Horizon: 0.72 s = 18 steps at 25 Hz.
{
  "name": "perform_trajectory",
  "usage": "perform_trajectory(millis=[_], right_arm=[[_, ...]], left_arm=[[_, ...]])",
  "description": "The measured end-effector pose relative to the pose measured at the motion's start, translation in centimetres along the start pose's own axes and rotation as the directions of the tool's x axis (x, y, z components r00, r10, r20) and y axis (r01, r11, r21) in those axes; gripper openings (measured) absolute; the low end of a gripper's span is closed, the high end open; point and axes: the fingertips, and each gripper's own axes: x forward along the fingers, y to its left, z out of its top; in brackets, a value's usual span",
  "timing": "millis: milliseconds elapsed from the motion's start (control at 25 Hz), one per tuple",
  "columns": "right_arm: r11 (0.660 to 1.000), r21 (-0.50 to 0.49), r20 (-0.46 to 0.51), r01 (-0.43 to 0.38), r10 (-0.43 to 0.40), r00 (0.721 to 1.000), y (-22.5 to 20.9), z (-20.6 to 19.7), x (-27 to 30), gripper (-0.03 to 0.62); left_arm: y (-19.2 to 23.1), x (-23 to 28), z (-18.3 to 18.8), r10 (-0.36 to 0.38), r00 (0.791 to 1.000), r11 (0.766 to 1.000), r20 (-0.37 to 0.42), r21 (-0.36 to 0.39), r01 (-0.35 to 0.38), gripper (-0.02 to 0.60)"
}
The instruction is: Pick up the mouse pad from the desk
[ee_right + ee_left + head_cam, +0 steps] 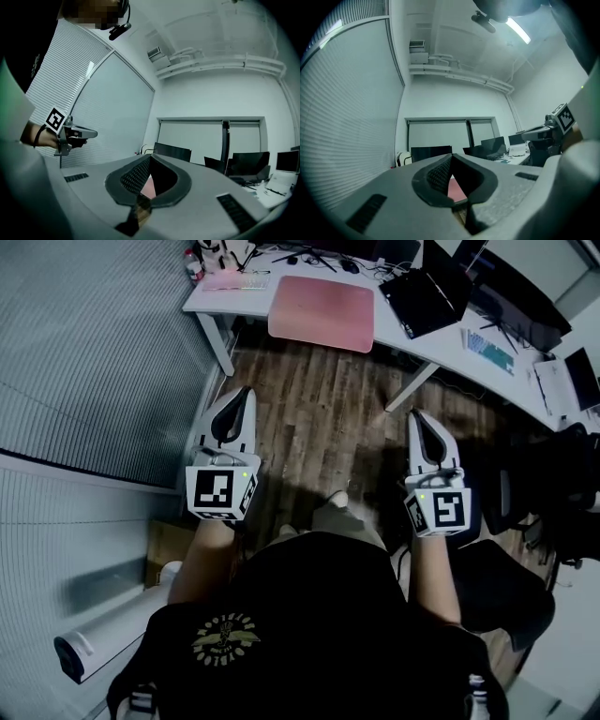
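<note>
The pink mouse pad (322, 312) lies on the white desk (394, 329) at the top of the head view, its near edge reaching the desk's front edge. Both grippers are held level over the wooden floor, well short of the desk. My left gripper (246, 393) is shut with nothing in it. My right gripper (417, 414) is likewise shut and empty. In the left gripper view the shut jaws (451, 157) frame a sliver of the pink pad (455, 188). The right gripper view shows the same past its own jaws (150, 158), a pink strip of the pad (147, 188).
On the desk sit a pale keyboard (235, 282), an open black laptop (427, 292) and a second keyboard (488, 351). A black office chair (530, 498) stands at the right. A blind-covered glass wall (84, 352) runs along the left, with a white device (94, 638) at its foot.
</note>
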Motion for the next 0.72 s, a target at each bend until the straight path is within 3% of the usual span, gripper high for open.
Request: perform_trajectory(millis=[440,720], right_arm=[[1.000,0.029,0.007,0.008,-0.008,1.000,-4.2,-1.7,4.1,0.002],[0.999,0.050,-0.003,-0.018,0.018,1.000,-6.6,-3.1,7.1,0.002]], left_arm=[[0.8,5.3,-1.4,0.026,1.000,1.000,-0.002,0.006,-0.026,0.006],[1.6,9.1,-1.3,0.043,0.999,0.998,0.024,-0.047,-0.042,0.006]])
